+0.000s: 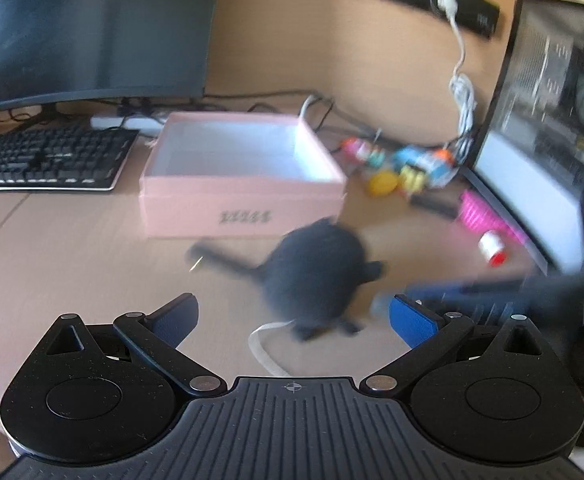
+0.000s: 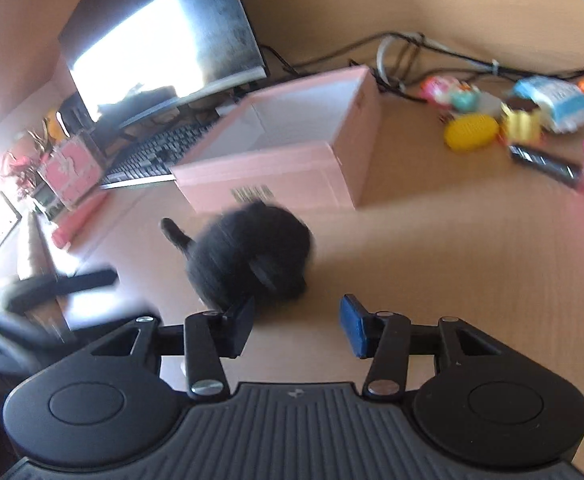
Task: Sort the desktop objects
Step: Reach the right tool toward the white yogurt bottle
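Right now I judge I'm at the pick-up step: nothing is in the pink box (image 1: 243,184) yet, as far as I can see into it, and the black plush toy (image 1: 316,276) sits on the worktop (image 1: 71,264) just in front of the box's near wall. Starting on the left, my left gripper (image 1: 292,312) hovers short of the toy with its jaws wide apart and nothing between them. Moving right, my right gripper (image 2: 298,326) has its jaws part open and empty; the toy (image 2: 247,256) lies just ahead of the left pad, off-centre. Further right, small colourful toys (image 2: 504,112) are scattered near the cables, well apart from the box. Next, I think, I should shift the right jaws leftward until the plush sits between them, close, then lift it over the box's rim.
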